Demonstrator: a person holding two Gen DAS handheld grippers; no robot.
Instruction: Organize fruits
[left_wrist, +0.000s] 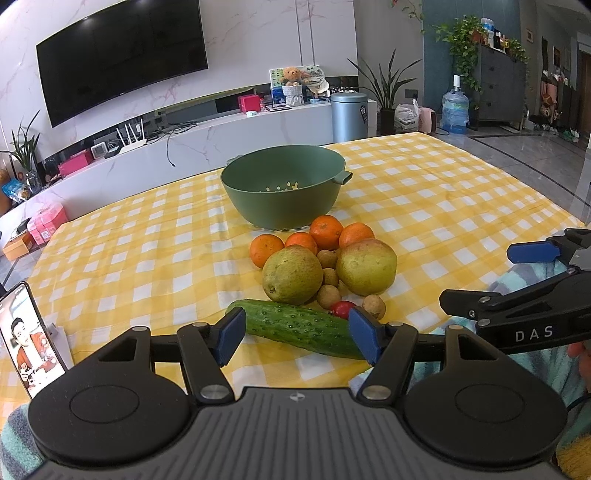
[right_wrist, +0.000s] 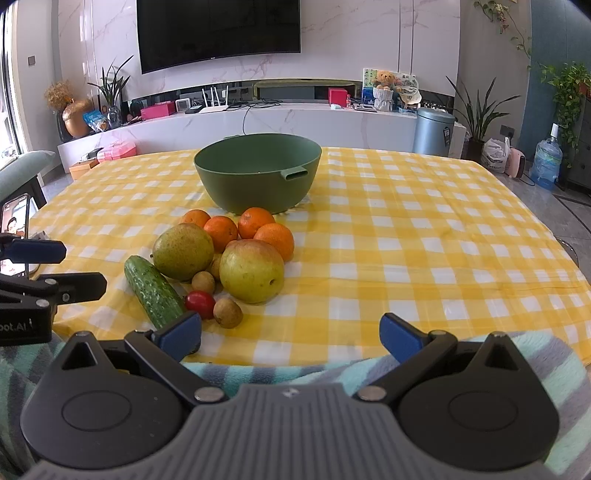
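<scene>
A pile of fruit lies on the yellow checked tablecloth (left_wrist: 147, 240): two pears (left_wrist: 291, 274) (right_wrist: 251, 271), several oranges (left_wrist: 325, 232) (right_wrist: 273, 240), several small brown longans (left_wrist: 373, 305) (right_wrist: 228, 313), a red cherry tomato (left_wrist: 342, 308) (right_wrist: 200, 303) and a cucumber (left_wrist: 299, 326) (right_wrist: 153, 291). A green bowl (left_wrist: 282, 190) (right_wrist: 256, 171) stands behind the pile. My left gripper (left_wrist: 297, 338) is open, its pads on either side of the cucumber near the table's front edge. My right gripper (right_wrist: 290, 336) is open and empty, right of the pile.
A phone (left_wrist: 27, 339) leans at the front left of the table. A striped teal blanket (right_wrist: 258, 369) lies along the front edge. A TV wall, a white cabinet and a bin (left_wrist: 349, 116) stand beyond the table.
</scene>
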